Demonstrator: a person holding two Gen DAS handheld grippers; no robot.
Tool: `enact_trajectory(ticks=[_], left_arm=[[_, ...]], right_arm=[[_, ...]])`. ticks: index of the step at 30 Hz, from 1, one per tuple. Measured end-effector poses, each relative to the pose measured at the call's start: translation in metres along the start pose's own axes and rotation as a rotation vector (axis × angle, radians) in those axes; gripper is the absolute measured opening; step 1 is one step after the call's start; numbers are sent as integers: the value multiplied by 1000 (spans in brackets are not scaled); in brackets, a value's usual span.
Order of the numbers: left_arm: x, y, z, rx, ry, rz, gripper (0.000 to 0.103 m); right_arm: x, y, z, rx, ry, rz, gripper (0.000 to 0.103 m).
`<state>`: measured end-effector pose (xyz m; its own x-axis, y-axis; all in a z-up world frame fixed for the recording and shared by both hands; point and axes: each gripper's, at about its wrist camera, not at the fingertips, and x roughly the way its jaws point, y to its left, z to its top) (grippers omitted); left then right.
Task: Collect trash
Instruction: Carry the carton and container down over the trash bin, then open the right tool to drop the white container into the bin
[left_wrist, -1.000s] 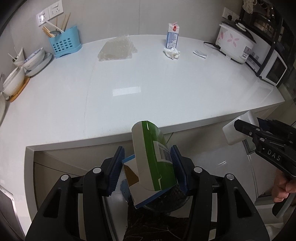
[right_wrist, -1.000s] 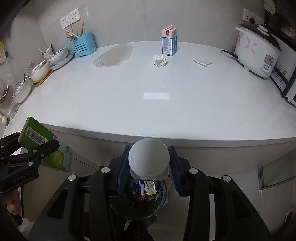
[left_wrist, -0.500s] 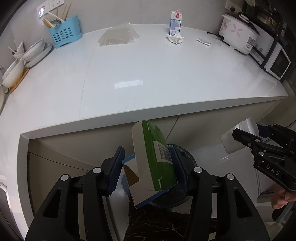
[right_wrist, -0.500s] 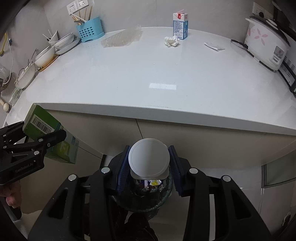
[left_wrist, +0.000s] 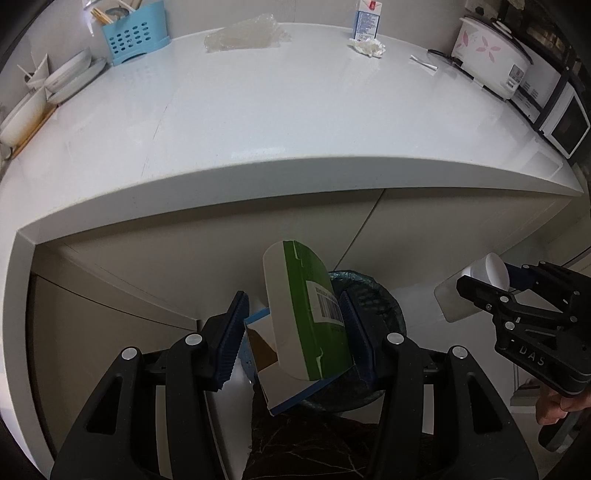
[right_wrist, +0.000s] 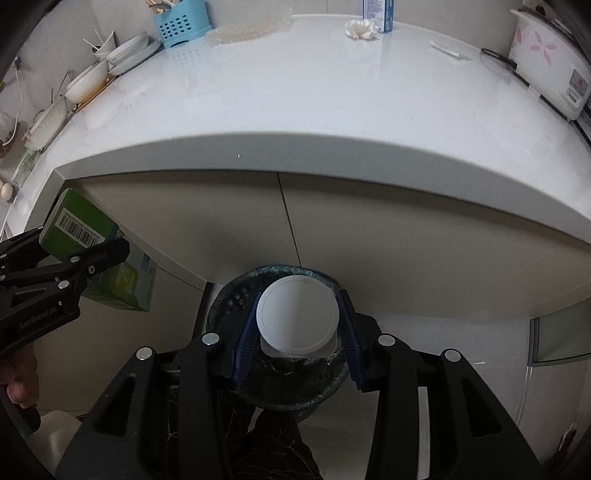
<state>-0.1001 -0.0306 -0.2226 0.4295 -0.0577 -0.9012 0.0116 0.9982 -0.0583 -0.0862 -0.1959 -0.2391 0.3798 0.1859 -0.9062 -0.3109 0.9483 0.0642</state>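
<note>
Our left gripper (left_wrist: 295, 332) squeezing a green box (left_wrist: 306, 325) by the trash bin (left_wrist: 373, 295), below the counter (left_wrist: 295, 110), our right gripper (right_wrist: 297, 325) pinching a white cup (right_wrist: 297, 314) right above the bin

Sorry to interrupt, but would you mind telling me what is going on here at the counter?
A person is clearing trash with a hand-held gripper in each hand. The left gripper clamps a green and white carton, and the right gripper clamps a white plastic cup. Both are held low in front of the counter, over the lined trash bin on the floor. A milk carton, crumpled tissue and clear plastic wrap are on the counter.
</note>
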Motion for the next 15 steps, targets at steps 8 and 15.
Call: enact_trajectory(ticks=[8, 15], left_arm=[[23, 18, -20, -14, 27, 5, 51], [28, 24, -30, -19, 56, 15, 51]], right_arm=[[32, 3, -12, 22, 43, 38, 39], [59, 17, -28, -15, 89, 60, 39]])
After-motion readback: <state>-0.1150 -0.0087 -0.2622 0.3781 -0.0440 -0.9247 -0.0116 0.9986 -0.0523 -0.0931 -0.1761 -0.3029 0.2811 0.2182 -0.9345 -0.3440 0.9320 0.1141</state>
